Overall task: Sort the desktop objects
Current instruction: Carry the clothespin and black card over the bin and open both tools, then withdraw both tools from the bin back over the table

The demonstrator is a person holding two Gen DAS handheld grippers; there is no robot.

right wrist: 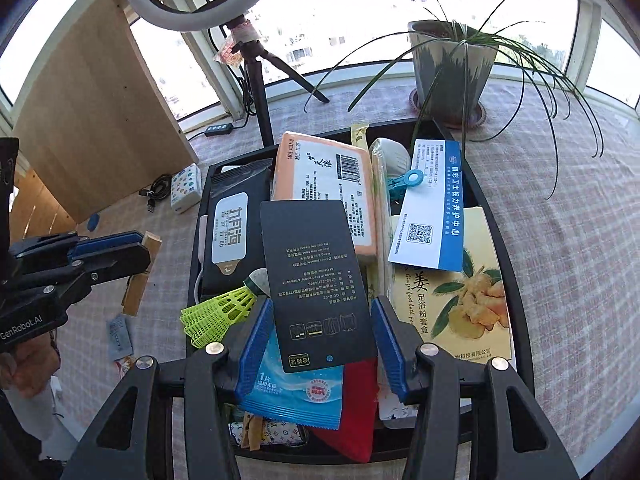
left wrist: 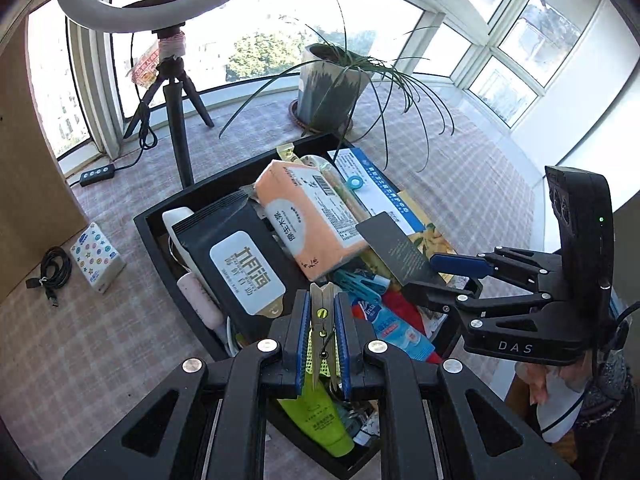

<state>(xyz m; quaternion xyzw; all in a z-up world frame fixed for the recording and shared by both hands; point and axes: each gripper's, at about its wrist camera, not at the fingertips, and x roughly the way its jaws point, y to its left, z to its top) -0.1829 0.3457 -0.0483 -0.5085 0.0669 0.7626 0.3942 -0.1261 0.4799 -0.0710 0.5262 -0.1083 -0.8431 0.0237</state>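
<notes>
Wooden clothespin pinched upright between the blue pads of the left gripper, jaws narrow and pressing on both its sides; from the right wrist view the same peg sticks out past the fingers, over the checked tablecloth to the left of the tray. Black card with small printed text sits between the blue fingers of the right gripper, jaws set wide with both pads against its edges, the card held flat above the tray's contents; in the left wrist view it juts from that gripper over the tray's right half. Black tray beneath is crowded: orange tissue pack, black wipes pack, white-and-blue leaflet, ginger-print box, green shuttlecock, blue sachet, red item, green tube. Outside the tray, on the cloth: small patterned tissue pack beside a coiled black cable, tripod carrying a ring light, potted plant near the window. Person's hand shows at the left edge under the left gripper
</notes>
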